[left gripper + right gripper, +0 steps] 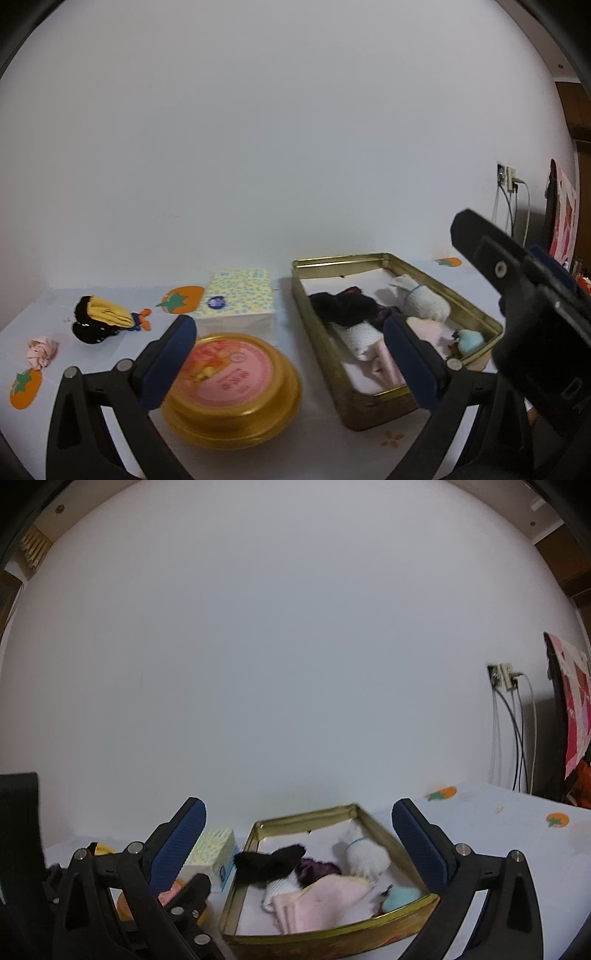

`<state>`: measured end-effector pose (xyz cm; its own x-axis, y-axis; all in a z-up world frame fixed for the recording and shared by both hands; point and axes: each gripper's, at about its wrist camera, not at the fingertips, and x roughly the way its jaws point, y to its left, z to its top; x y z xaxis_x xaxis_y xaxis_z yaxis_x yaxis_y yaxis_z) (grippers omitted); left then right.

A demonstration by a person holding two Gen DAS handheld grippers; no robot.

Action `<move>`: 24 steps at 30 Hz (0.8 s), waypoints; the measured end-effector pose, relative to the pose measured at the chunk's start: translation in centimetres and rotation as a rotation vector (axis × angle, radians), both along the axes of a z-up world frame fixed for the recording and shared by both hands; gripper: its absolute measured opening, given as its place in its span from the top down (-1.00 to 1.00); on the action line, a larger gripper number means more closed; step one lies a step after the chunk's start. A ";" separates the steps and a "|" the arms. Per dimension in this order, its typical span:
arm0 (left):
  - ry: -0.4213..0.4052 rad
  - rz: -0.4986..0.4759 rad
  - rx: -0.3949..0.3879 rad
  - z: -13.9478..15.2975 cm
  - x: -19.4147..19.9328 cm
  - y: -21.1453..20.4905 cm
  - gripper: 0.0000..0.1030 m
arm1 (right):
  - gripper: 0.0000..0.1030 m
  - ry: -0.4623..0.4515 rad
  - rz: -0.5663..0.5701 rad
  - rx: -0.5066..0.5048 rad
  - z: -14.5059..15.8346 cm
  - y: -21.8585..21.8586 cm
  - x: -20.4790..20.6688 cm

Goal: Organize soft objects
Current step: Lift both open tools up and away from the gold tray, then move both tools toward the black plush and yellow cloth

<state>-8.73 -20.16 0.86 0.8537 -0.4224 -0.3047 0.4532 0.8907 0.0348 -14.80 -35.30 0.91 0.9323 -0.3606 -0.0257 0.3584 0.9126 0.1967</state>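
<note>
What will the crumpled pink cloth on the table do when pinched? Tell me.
The pink cloth looks bunched and soft, so it will likely sag and unfurl when lifted. It seems light, and probably slides on the smooth tablecloth if pushed.

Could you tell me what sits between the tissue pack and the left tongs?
In the left wrist view, the round gold tin sits between the tissue pack and the open left tongs.

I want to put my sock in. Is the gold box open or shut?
Open. The gold box has no lid on, and you can see a white plush toy and pink cloth inside.
</note>
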 end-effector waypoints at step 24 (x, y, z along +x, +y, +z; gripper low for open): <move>0.053 0.262 -0.022 0.1 7.9 12.5 -0.99 | -0.99 0.049 0.235 0.007 -0.3 10.8 7.5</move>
<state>-0.86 -7.71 0.92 0.9177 -0.1966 -0.3451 0.2081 0.9781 -0.0039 -7.32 -24.46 0.66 0.9882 -0.1336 -0.0752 0.1458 0.9707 0.1909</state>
